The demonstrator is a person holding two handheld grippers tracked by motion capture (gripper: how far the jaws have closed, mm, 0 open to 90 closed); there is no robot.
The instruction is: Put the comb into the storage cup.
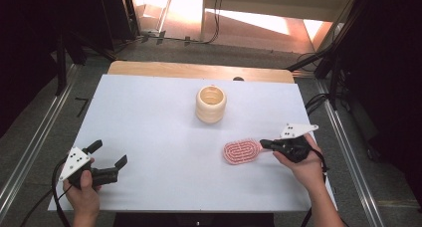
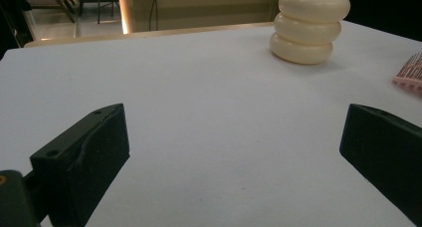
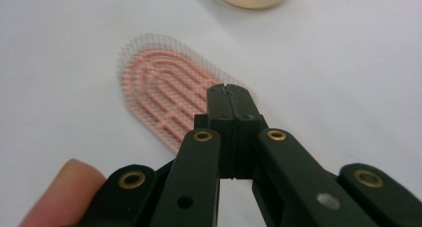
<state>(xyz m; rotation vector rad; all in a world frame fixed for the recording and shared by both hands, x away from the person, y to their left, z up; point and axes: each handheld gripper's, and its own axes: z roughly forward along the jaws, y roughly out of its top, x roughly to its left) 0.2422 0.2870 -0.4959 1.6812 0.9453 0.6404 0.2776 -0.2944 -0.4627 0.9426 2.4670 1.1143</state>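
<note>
A pink oval hairbrush [image 1: 241,152] lies bristles up on the white table top [image 1: 149,117], right of centre. My right gripper [image 1: 264,144] is shut just at the brush's right end, its two jaws pressed together with nothing visible between them. In the right gripper view the closed tips [image 3: 230,90] hover over the near end of the brush head [image 3: 159,92], and the brush's handle is hidden behind them. My left gripper [image 1: 110,154] rests at the front left, open and empty. In its own view the left gripper [image 2: 234,152] has bare table between wide jaws, and the brush's edge [image 2: 410,72] shows far right.
A cream ribbed cup [image 1: 211,104] stands upright at the middle back of the table, also at the top right of the left gripper view as the cup [image 2: 309,25]. A wooden edge [image 1: 199,69] runs behind the white top. Dark floor and metal rails surround the table.
</note>
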